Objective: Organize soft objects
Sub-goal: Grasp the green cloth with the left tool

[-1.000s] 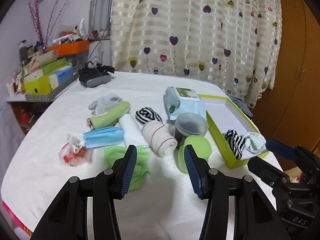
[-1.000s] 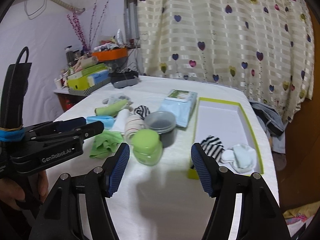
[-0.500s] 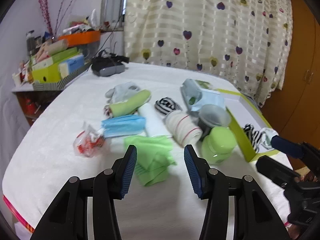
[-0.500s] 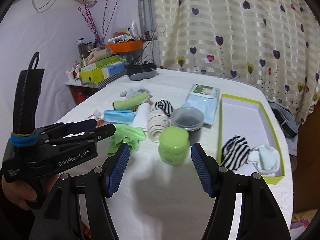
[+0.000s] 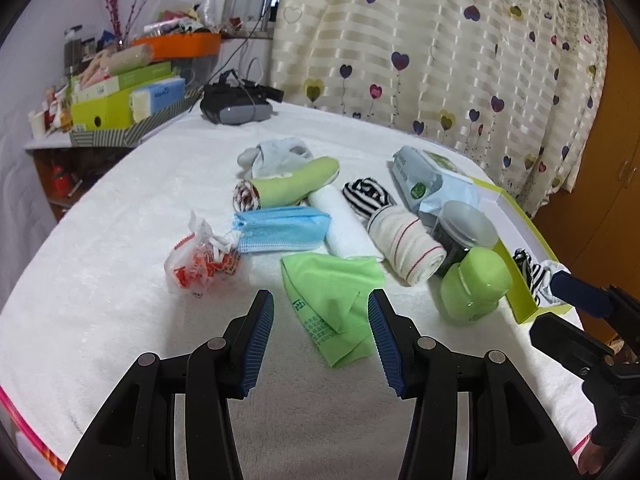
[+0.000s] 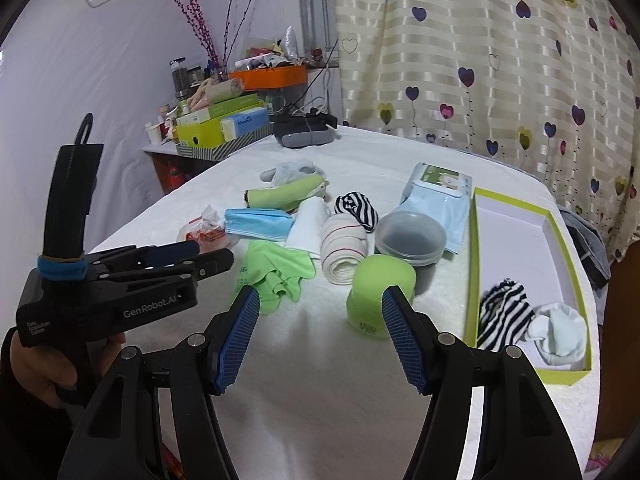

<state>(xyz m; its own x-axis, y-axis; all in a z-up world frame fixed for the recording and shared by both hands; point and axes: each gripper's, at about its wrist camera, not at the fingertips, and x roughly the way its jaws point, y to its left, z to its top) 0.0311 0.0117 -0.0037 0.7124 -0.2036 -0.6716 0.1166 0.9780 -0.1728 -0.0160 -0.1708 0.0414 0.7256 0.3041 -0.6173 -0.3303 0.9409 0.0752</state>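
White towel-covered table against a heart-print curtain, cluttered side shelf beyond; soft items incl. green cloth mid-table, two socks in green-rimmed box; left gripper and right gripper both spread, empty.

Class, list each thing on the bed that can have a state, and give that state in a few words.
left gripper: open, empty
right gripper: open, empty
green box: open, two socks inside
striped sock: in box
white sock: in box
green cloth: crumpled, loose
green jar: lid on
face mask: folded
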